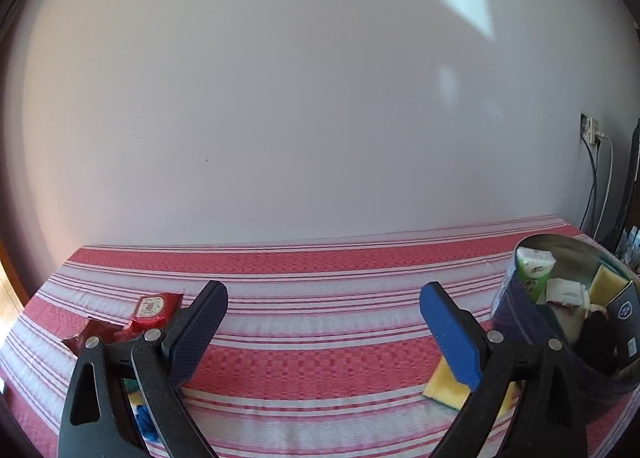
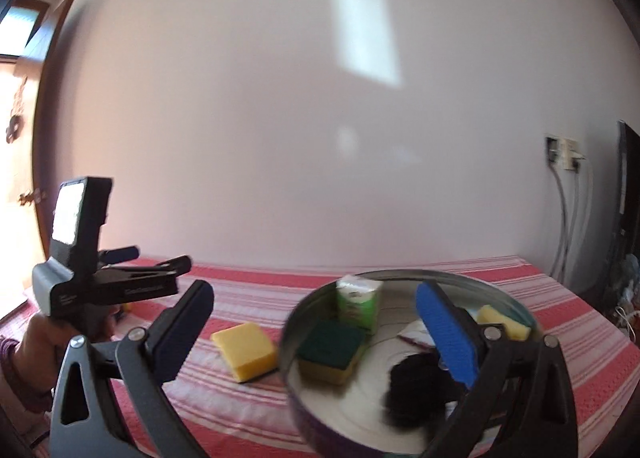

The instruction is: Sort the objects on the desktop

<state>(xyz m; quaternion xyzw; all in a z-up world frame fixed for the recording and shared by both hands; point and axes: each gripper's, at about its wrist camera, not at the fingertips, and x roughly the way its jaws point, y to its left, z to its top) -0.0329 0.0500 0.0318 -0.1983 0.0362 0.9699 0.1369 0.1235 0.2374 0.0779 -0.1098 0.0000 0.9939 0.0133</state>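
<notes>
Red-and-white striped cloth (image 2: 560,314) carries a round metal tin (image 2: 516,308) holding a sponge (image 2: 330,350) and tissue pack (image 2: 358,304). Another yellow sponge (image 2: 245,350) lies just left of the tin. The left gripper (image 1: 323,328) and right gripper (image 2: 316,332) both gape wide, holding nothing.

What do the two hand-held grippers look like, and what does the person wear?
Each hand-held gripper, left and right, has black speckled arms, silver rivets and blue textured pads. The left one also carries a black-and-grey camera housing. A dark purplish sleeve shows at the wrist.
</notes>
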